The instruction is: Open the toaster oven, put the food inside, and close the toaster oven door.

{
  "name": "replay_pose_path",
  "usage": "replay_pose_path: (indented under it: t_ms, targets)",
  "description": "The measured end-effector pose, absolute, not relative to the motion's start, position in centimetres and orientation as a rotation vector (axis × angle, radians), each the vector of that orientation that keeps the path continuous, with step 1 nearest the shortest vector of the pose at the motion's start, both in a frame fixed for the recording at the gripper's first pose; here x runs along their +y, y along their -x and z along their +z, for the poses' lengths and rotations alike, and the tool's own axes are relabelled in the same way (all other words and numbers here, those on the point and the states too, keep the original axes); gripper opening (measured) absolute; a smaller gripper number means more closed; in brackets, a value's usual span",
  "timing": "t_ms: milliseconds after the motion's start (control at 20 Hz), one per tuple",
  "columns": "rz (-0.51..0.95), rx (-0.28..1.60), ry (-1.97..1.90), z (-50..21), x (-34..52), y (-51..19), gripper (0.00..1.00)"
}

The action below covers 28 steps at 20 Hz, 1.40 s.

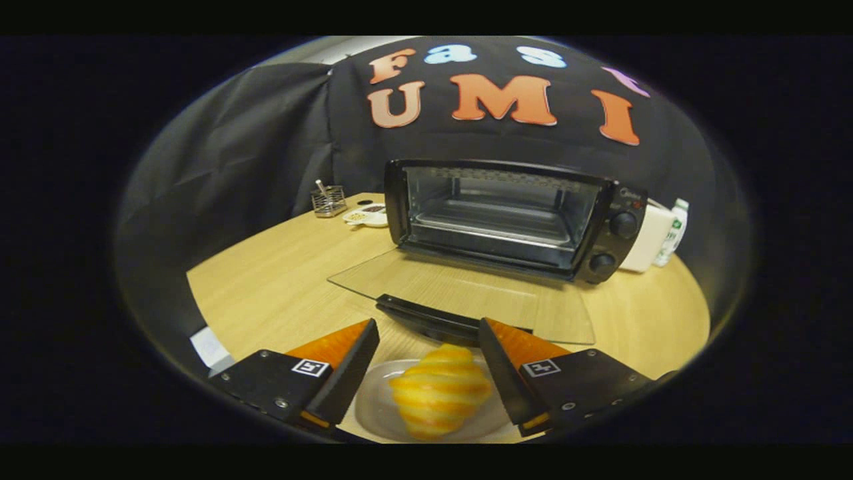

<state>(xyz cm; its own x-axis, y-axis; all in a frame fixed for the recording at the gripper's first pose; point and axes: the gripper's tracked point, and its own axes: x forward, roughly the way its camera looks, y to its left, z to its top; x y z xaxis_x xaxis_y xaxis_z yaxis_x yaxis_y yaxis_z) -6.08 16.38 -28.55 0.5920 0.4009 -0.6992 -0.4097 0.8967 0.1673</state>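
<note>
A black toaster oven stands at the back of the wooden table. Its glass door is folded down flat towards me, with the dark handle at its near edge, and the wire rack inside is bare. A golden croissant lies on a white plate just in front of the door handle. My gripper is open, one finger on each side of the croissant, and neither finger touches it.
A small wire basket and a white dish with snacks sit left of the oven. A white box and a bottle stand at its right. A paper slip lies near the table's left edge.
</note>
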Motion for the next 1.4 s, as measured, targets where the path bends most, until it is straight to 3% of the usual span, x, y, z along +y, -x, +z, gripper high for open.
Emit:
replay_pose_path:
  t_ms: [300,650,1150,1400]
  targets:
    - [0.445,0.783,0.004,-27.4,16.0,5.2,0.83]
    - [0.446,0.894,0.045,-28.3,14.5,10.1,0.84]
    - [0.365,0.865,0.171,-26.9,10.8,12.3,0.84]
    - [0.339,0.956,0.202,-29.7,10.4,14.5,0.85]
